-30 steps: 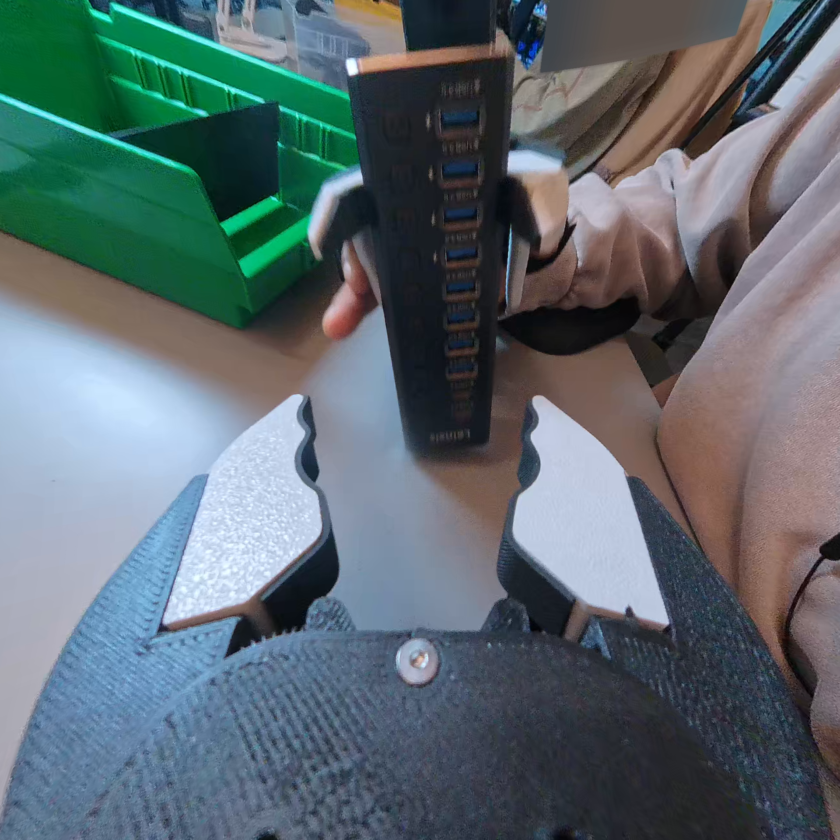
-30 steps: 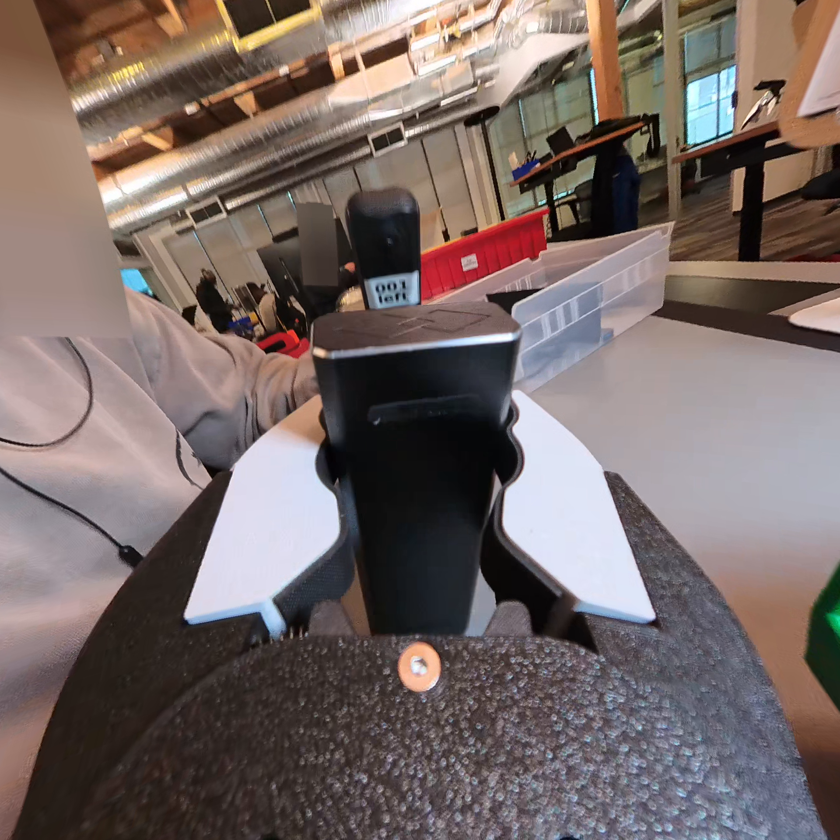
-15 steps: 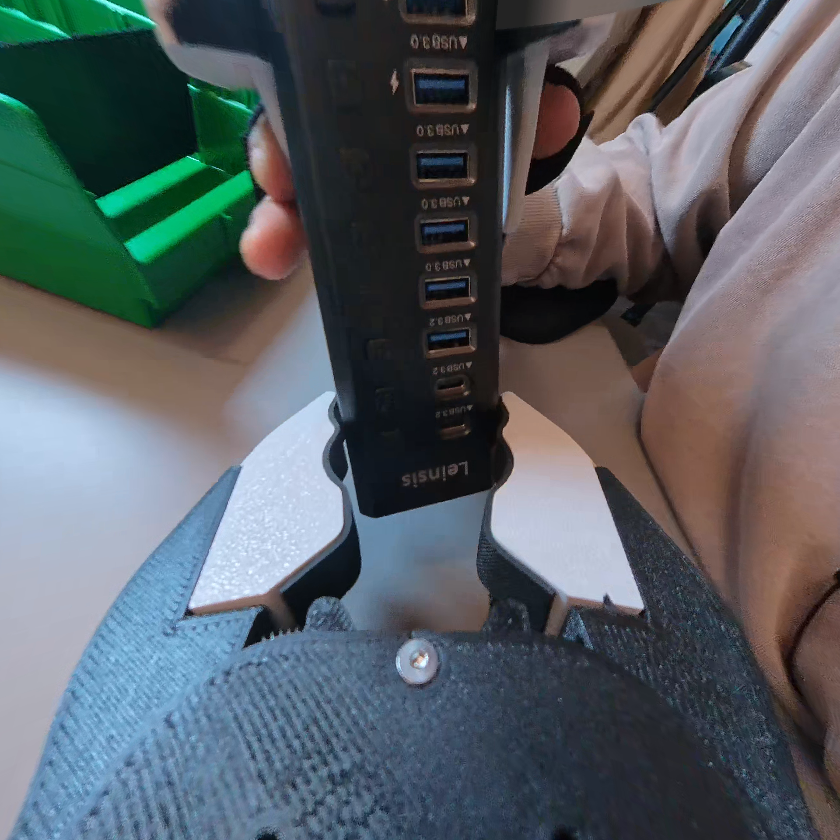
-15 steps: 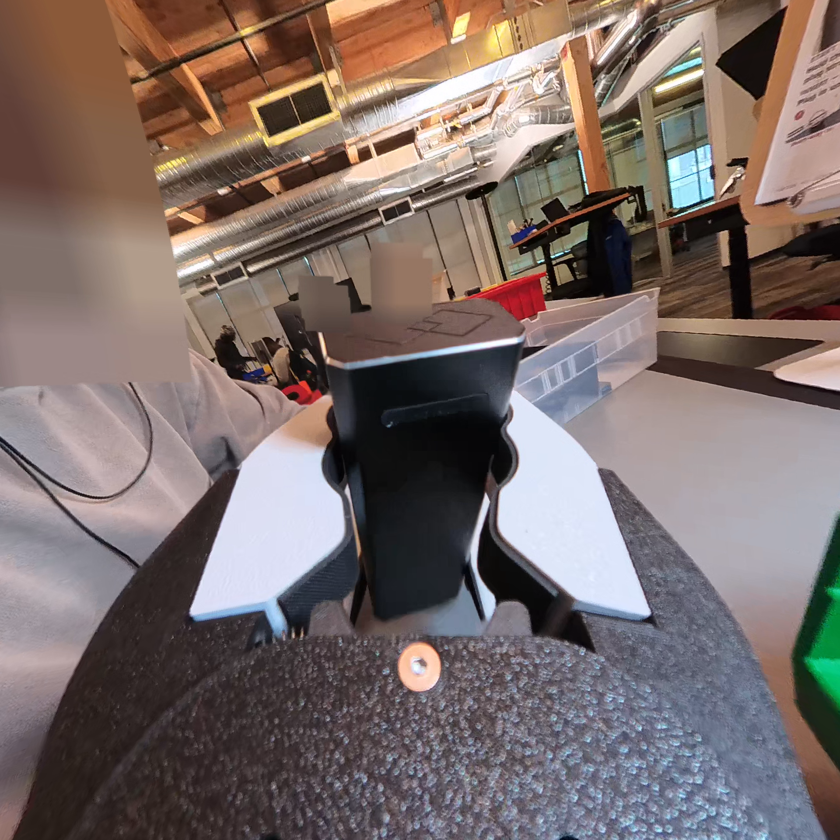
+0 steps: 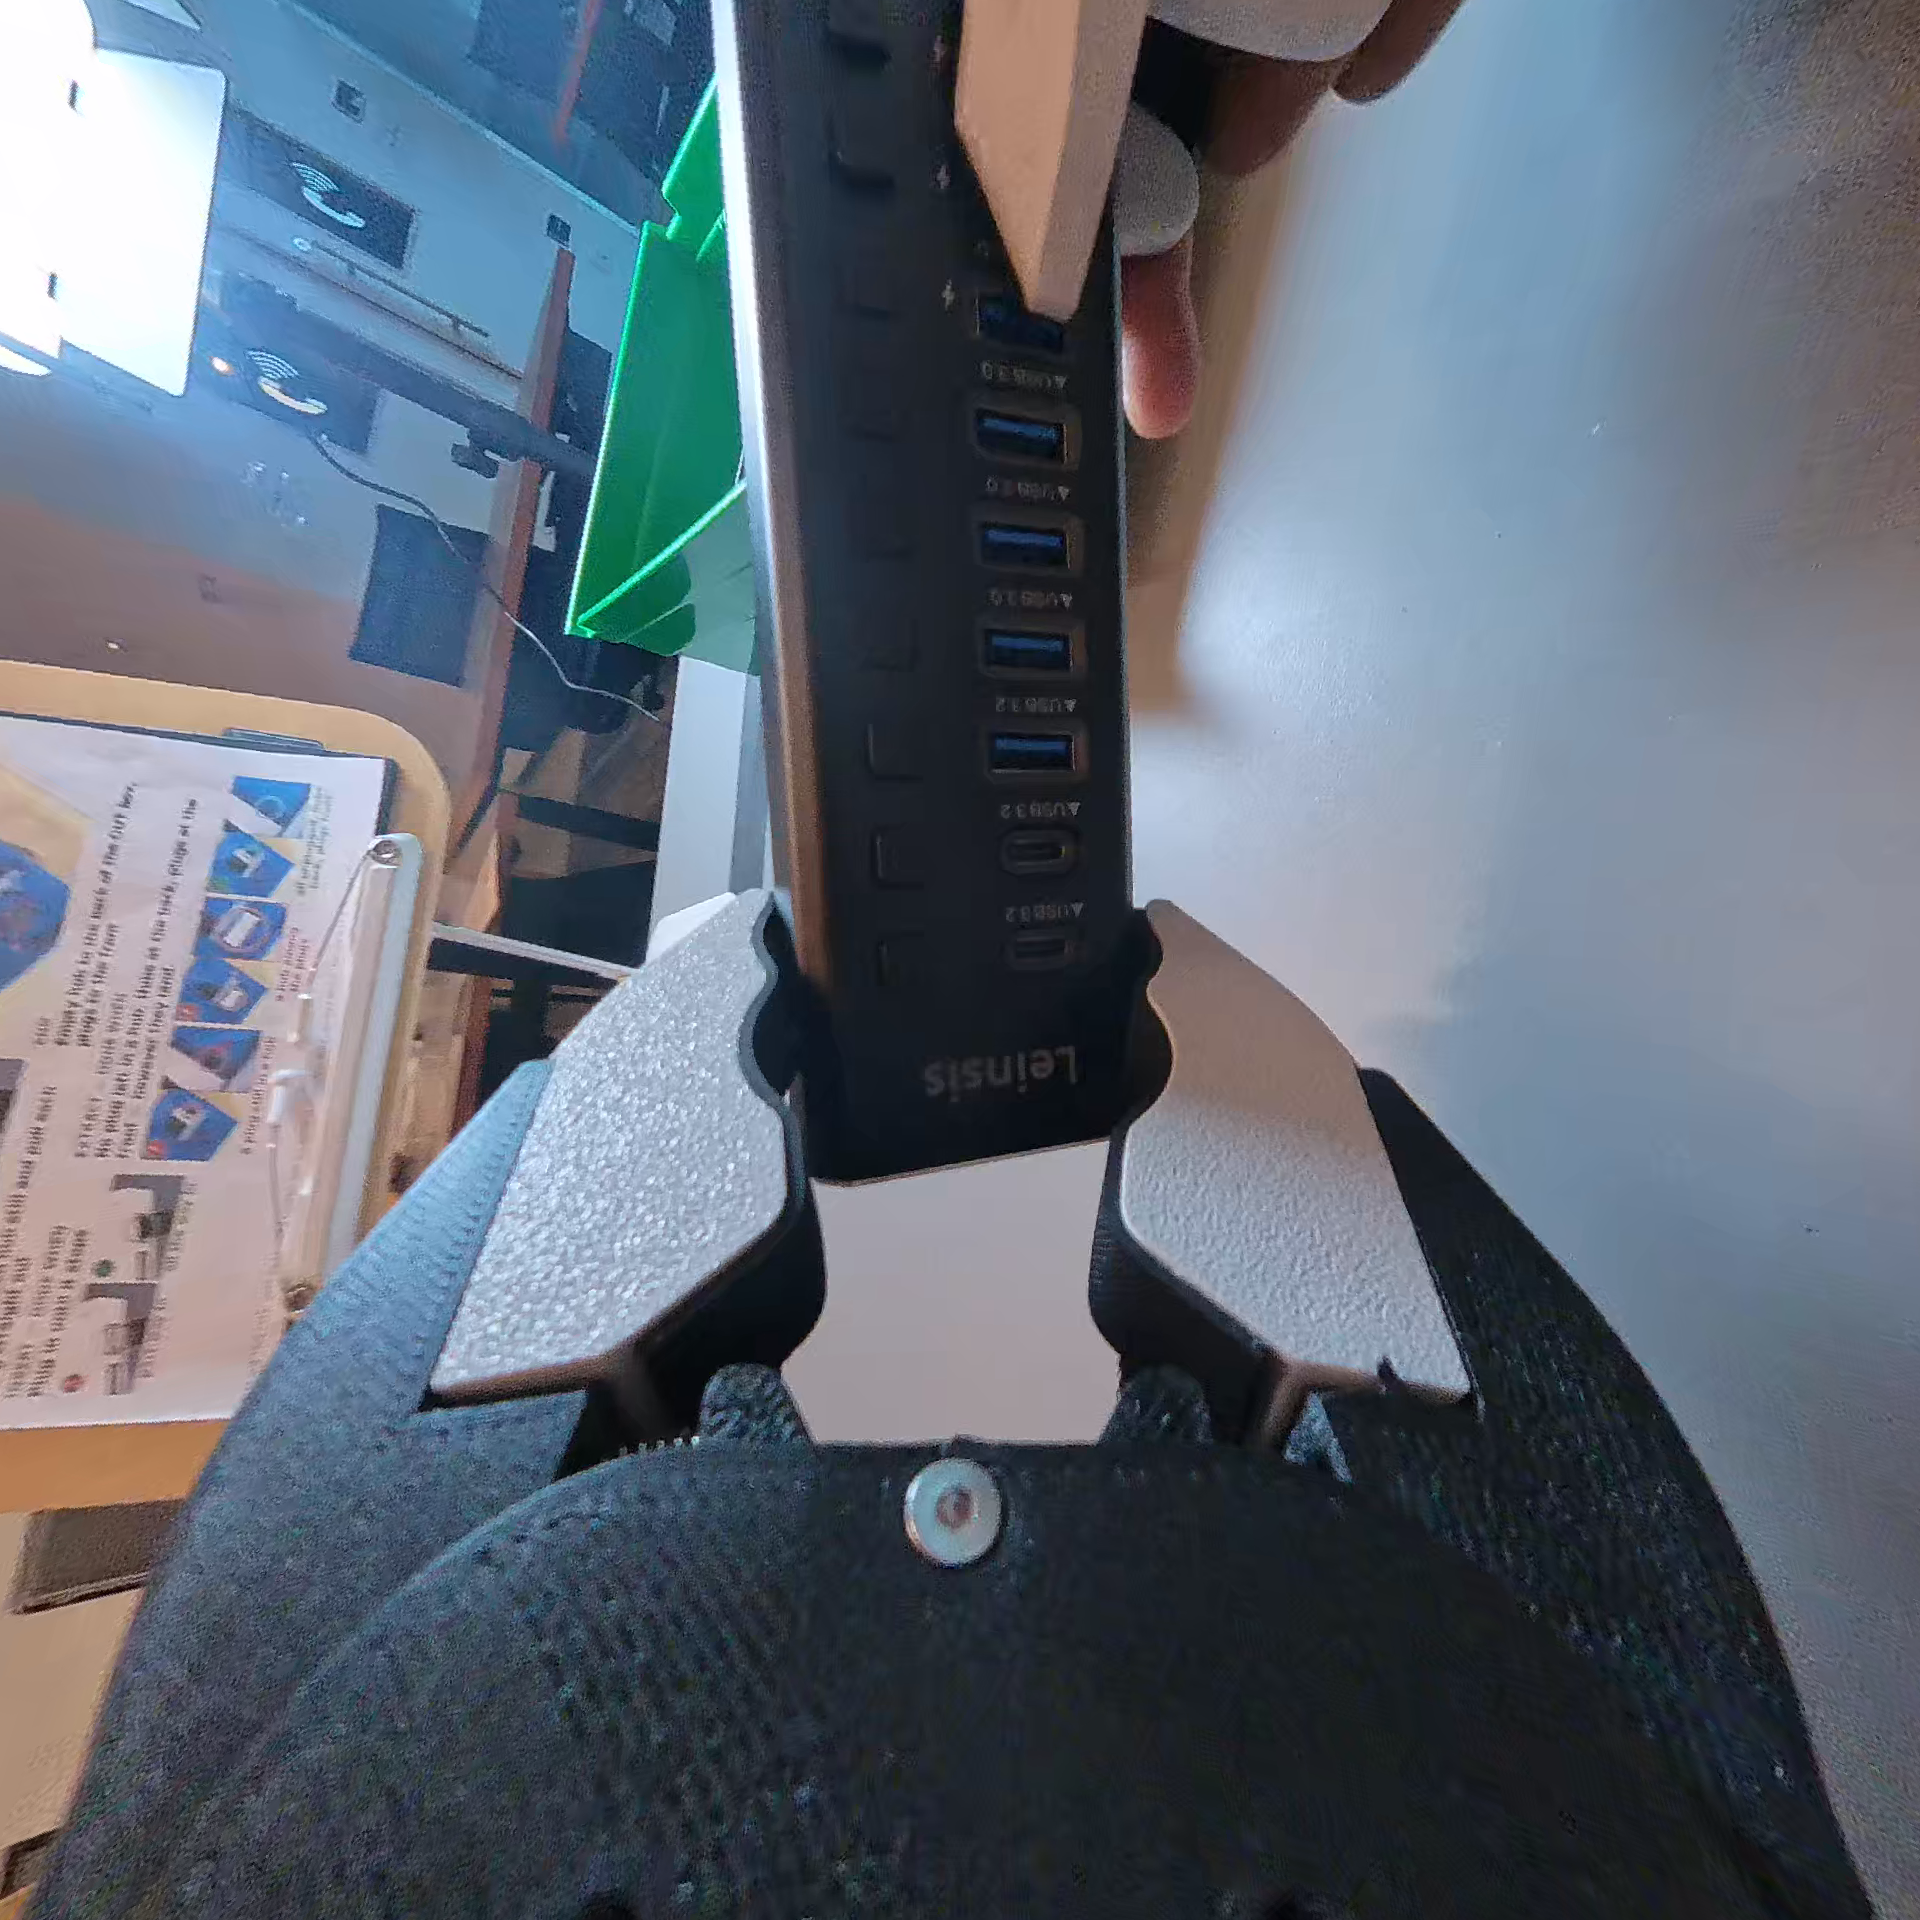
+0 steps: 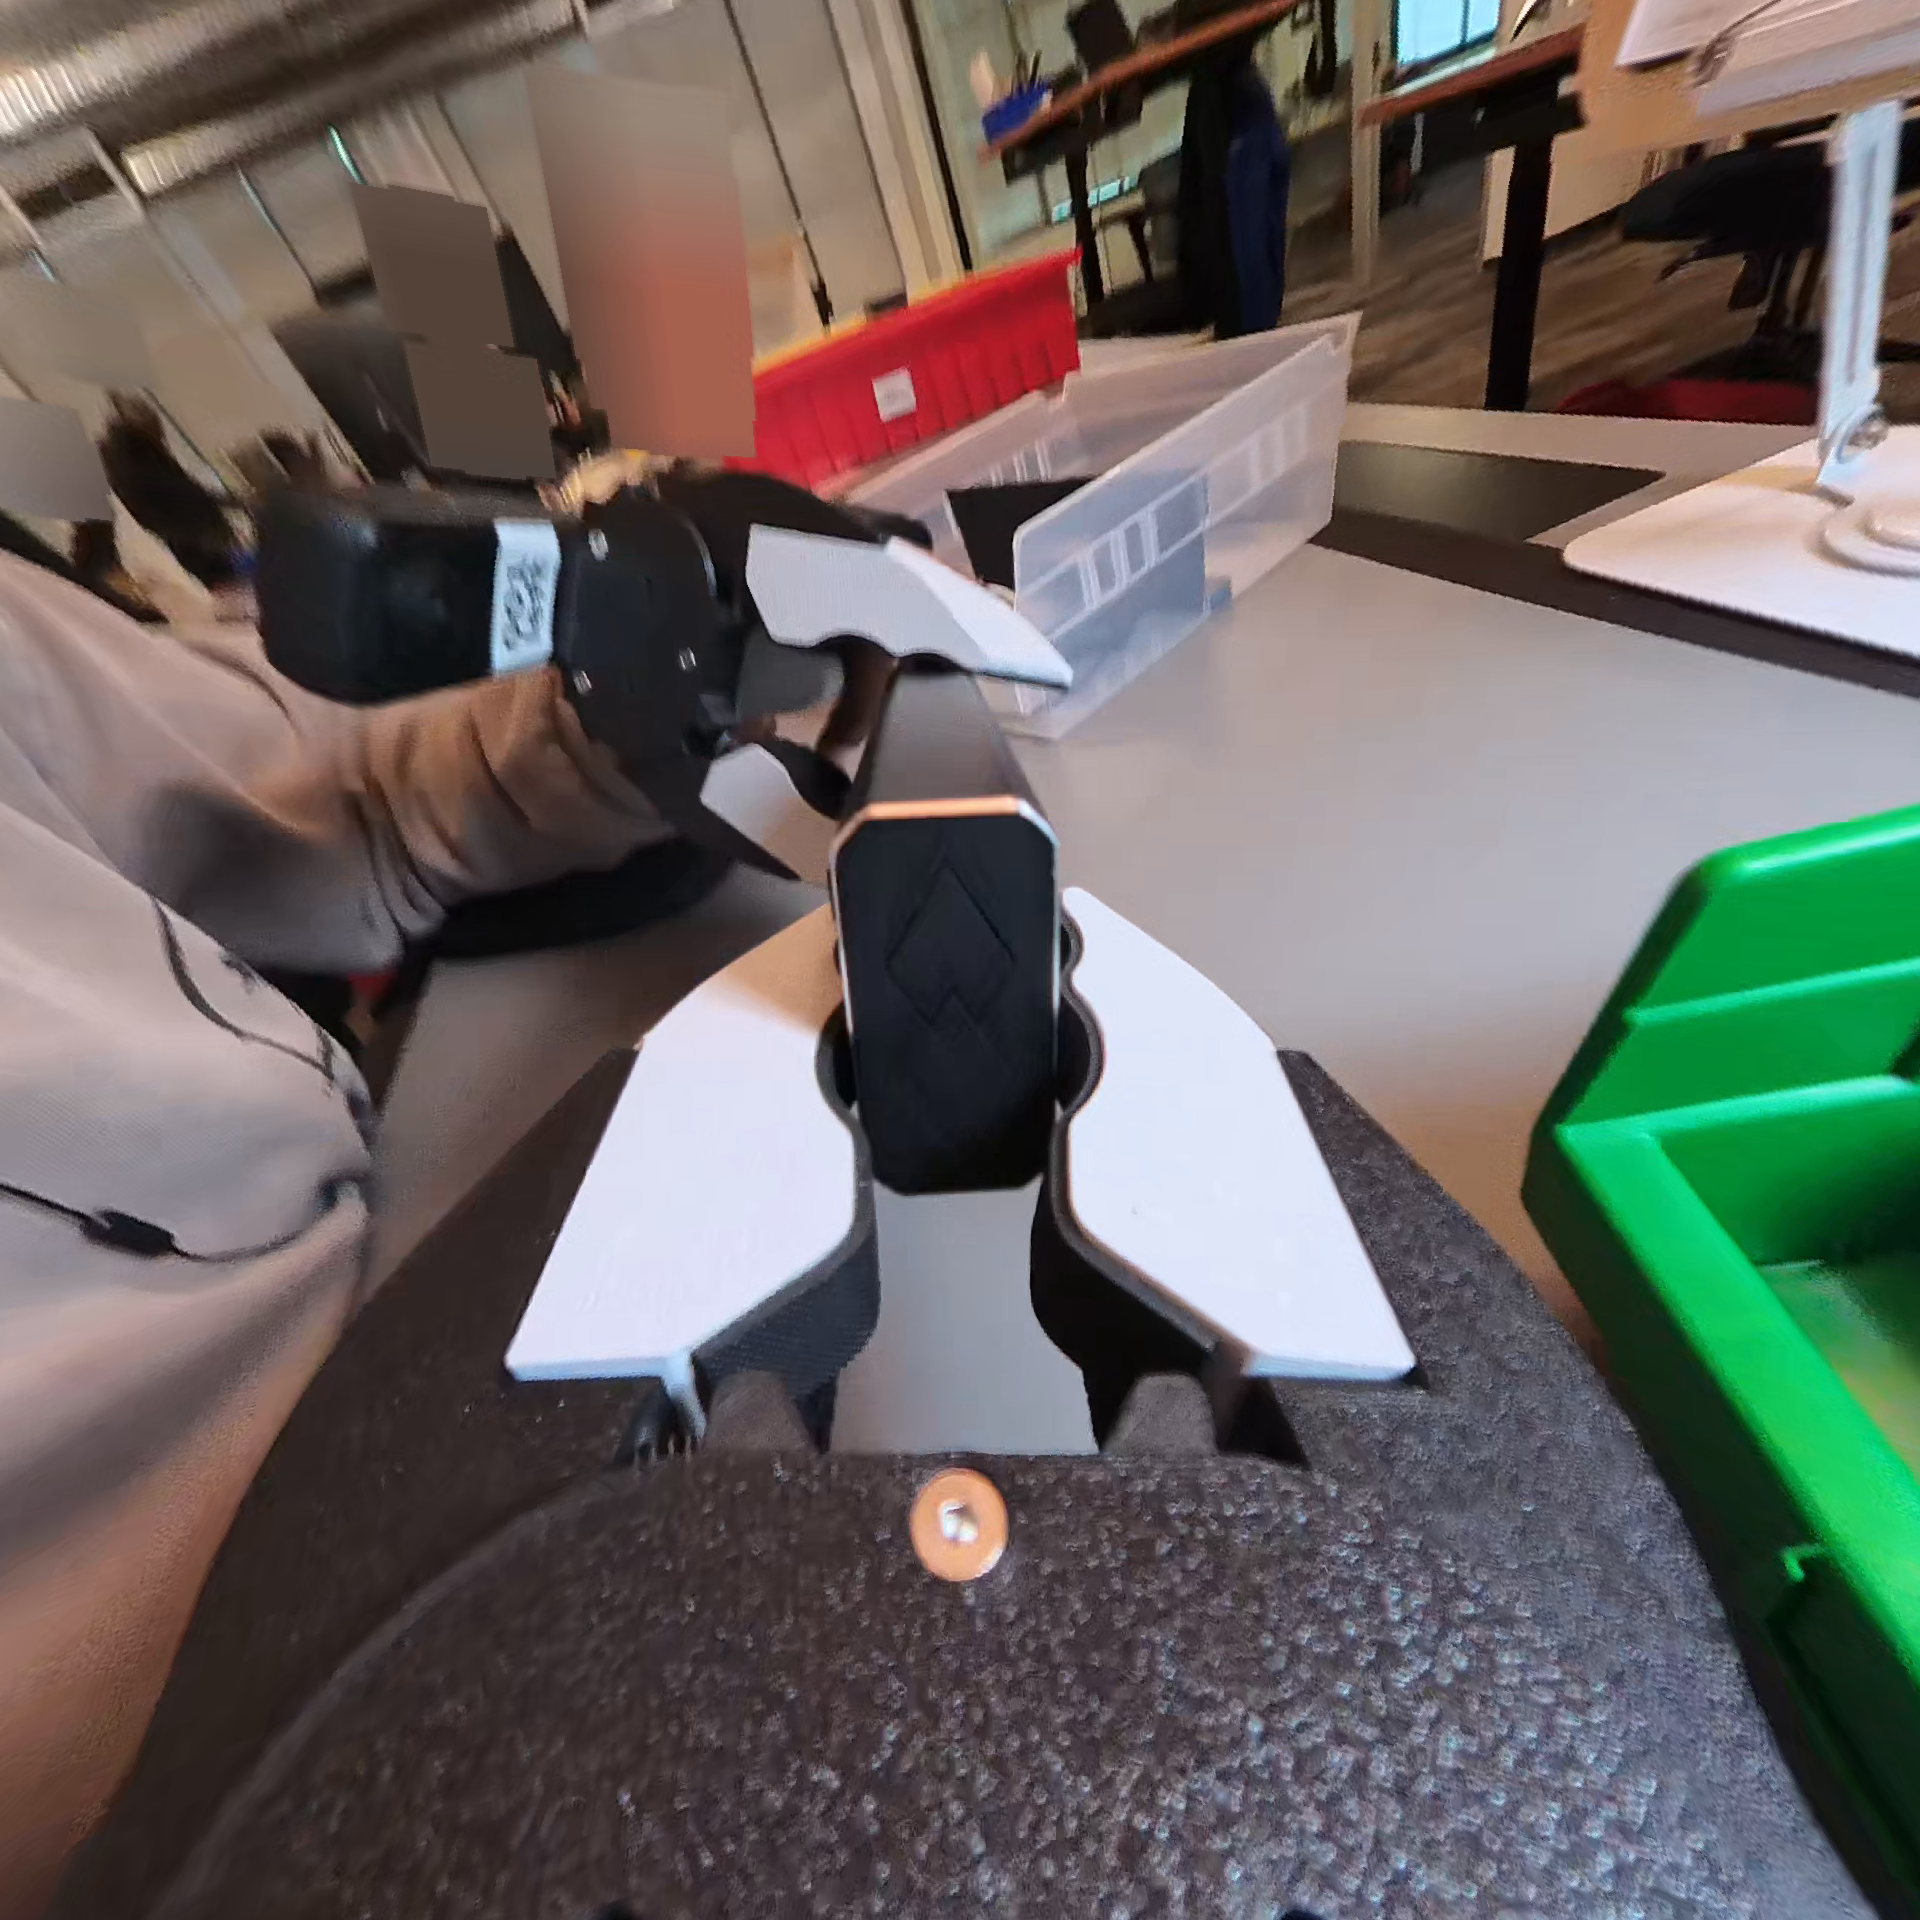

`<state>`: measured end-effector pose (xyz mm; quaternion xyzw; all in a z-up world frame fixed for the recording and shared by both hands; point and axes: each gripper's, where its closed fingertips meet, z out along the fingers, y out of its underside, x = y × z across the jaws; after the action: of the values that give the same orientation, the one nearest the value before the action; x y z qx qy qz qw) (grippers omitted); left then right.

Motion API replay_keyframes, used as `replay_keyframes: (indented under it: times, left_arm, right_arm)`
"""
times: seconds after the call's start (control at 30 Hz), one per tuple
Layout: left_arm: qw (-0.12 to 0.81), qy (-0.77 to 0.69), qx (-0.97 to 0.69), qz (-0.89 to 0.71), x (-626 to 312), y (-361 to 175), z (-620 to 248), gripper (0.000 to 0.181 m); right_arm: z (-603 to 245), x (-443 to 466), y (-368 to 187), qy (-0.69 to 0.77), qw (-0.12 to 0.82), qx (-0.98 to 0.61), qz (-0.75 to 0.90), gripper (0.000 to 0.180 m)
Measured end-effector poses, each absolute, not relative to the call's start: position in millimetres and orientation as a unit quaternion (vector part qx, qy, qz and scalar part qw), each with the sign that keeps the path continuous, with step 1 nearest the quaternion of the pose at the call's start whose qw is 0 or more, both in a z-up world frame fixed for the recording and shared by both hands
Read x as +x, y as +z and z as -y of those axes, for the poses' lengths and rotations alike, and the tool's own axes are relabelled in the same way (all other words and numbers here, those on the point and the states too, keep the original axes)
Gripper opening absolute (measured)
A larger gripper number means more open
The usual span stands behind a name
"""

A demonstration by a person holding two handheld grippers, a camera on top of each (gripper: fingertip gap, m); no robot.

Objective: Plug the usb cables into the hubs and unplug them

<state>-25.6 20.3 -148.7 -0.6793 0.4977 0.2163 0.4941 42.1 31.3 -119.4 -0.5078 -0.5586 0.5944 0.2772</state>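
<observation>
Both grippers clamp one long black hub [image 5: 935,644] at opposite ends above the grey table [image 5: 1558,727]: the left gripper [image 5: 961,1023] grips the near end, ports facing its camera, long axis running away toward the right gripper [image 6: 951,1013]. A green bin [image 6: 1745,1122] sits beside; a clear bin [image 6: 1174,488] lies beyond.

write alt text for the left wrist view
The left gripper is shut on the near end of a long black USB hub whose ports face the camera. The right gripper holds its far end, beside a green bin.
</observation>
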Motion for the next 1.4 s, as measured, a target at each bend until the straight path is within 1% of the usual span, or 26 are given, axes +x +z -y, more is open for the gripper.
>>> replay_keyframes:
  times: [0.07, 0.17, 0.27, 0.33, 0.4, 0.5, 0.53, 0.6, 0.67, 0.7, 0.73, 0.8, 0.87, 1.0, 1.07, 1.13, 1.23, 1.3, 1.37, 1.4]
  left_arm:
    - [0.494, 0.236, -0.667, -0.506, -26, -147, -19, 0.062]
    - [0.514, 0.242, -0.65, -0.505, -25, -135, -18, 0.062]
    - [0.572, 0.173, -0.664, -0.449, -24, -118, -19, 0.071]
    - [0.603, 0.062, -0.7, -0.378, -27, -114, -20, 0.07]
    - [0.619, -0.109, -0.724, -0.284, -23, -115, -20, 0.069]
    - [0.587, -0.366, -0.705, -0.158, -5, -119, -18, 0.07]
    - [0.582, -0.424, -0.68, -0.137, 2, -113, -16, 0.068]
    - [0.593, -0.487, -0.629, -0.121, 9, -92, -12, 0.064]
    - [0.611, -0.495, -0.607, -0.119, 12, -78, -15, 0.063]
    - [0.615, -0.488, -0.605, -0.135, 14, -75, -15, 0.056]
    - [0.623, -0.473, -0.602, -0.161, 16, -72, -13, 0.033]
    - [0.631, -0.444, -0.604, -0.203, 13, -67, -9, 0.032]
    - [0.624, -0.448, -0.6, -0.222, 12, -61, -3, 0.031]
    - [0.615, -0.444, -0.597, -0.261, 13, -58, 12, 0.03]
    - [0.604, -0.459, -0.587, -0.282, 14, -57, 20, 0.029]
    - [0.592, -0.483, -0.576, -0.292, 13, -57, 25, 0.029]
    - [0.57, -0.518, -0.557, -0.31, 16, -61, 33, 0.028]
    - [0.563, -0.544, -0.528, -0.328, 21, -57, 42, 0.028]
    - [0.548, -0.575, -0.496, -0.35, 29, -49, 53, 0.028]
    - [0.538, -0.583, -0.487, -0.366, 34, -47, 58, 0.028]
  right_arm:
    - [-26, 44, -123, 0.567, 0.295, -0.492, 0.591, 0.03]
    - [-23, 45, -113, 0.581, 0.308, -0.481, 0.58, 0.029]
    - [-28, 47, -98, 0.634, 0.293, -0.485, 0.526, 0.03]
    - [-32, 48, -92, 0.67, 0.275, -0.488, 0.487, 0.029]
    - [-36, 49, -86, 0.704, 0.254, -0.487, 0.451, 0.029]
    - [-42, 53, -74, 0.752, 0.239, -0.469, 0.396, 0.029]
    - [-44, 55, -70, 0.764, 0.236, -0.463, 0.382, 0.029]
    - [-42, 56, -68, 0.765, 0.247, -0.454, 0.383, 0.029]
    - [-36, 54, -70, 0.76, 0.256, -0.45, 0.392, 0.029]
    - [-32, 52, -71, 0.762, 0.254, -0.449, 0.392, 0.029]
    - [-31, 50, -73, 0.762, 0.254, -0.452, 0.389, 0.029]
    - [-27, 46, -78, 0.755, 0.246, -0.456, 0.402, 0.03]
    - [-16, 44, -82, 0.748, 0.231, -0.449, 0.431, 0.03]
    - [2, 43, -94, 0.709, 0.239, -0.43, 0.506, 0.03]
    - [17, 48, -100, 0.706, 0.189, -0.409, 0.546, 0.035]
    - [32, 55, -105, 0.712, 0.114, -0.4, 0.566, 0.047]
    - [48, 64, -110, 0.718, 0.044, -0.383, 0.58, 0.059]
    - [58, 71, -108, 0.732, -0.003, -0.366, 0.575, 0.064]
    - [71, 75, -108, 0.739, -0.041, -0.351, 0.574, 0.064]
    - [78, 76, -109, 0.741, -0.061, -0.345, 0.573, 0.069]
